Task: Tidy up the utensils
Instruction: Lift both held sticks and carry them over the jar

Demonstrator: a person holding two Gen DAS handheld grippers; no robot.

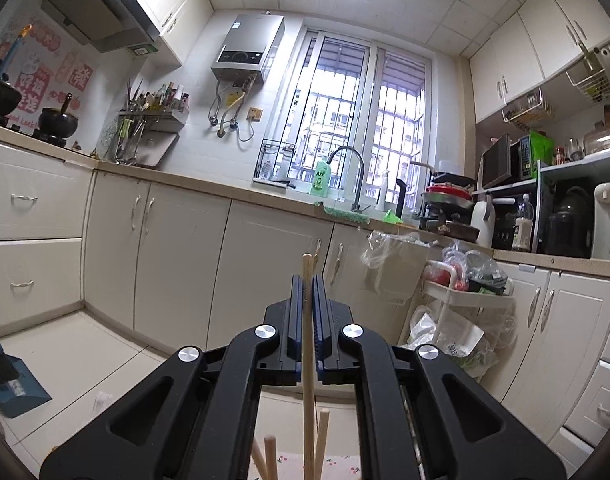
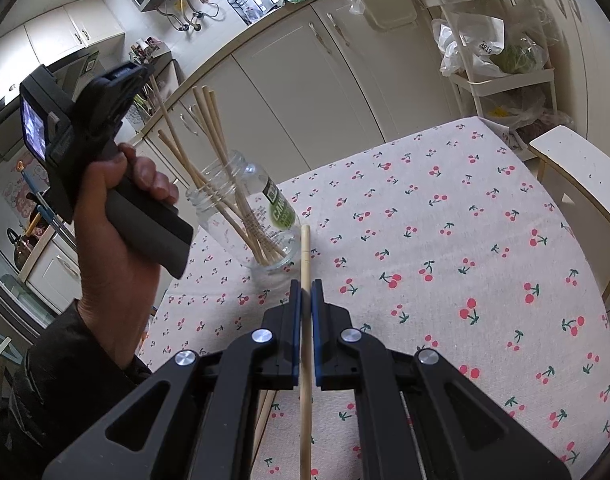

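Note:
My left gripper (image 1: 307,285) is shut on a wooden chopstick (image 1: 307,344) and holds it upright. In the right wrist view the same left gripper (image 2: 139,74) is above the glass jar (image 2: 247,216) at the table's left; the held chopstick (image 2: 165,118) slants down toward the jar mouth. Several chopsticks (image 2: 215,152) stand in the jar. My right gripper (image 2: 305,289) is shut on another wooden chopstick (image 2: 305,256) above the cherry-print tablecloth (image 2: 445,240), just right of the jar.
A white chair (image 2: 581,176) stands at the table's right edge. A white trolley (image 2: 501,76) with plastic bags stands by the cabinets behind. More chopstick tops (image 1: 323,436) show below the left gripper. A blue dustpan (image 1: 13,384) lies on the floor.

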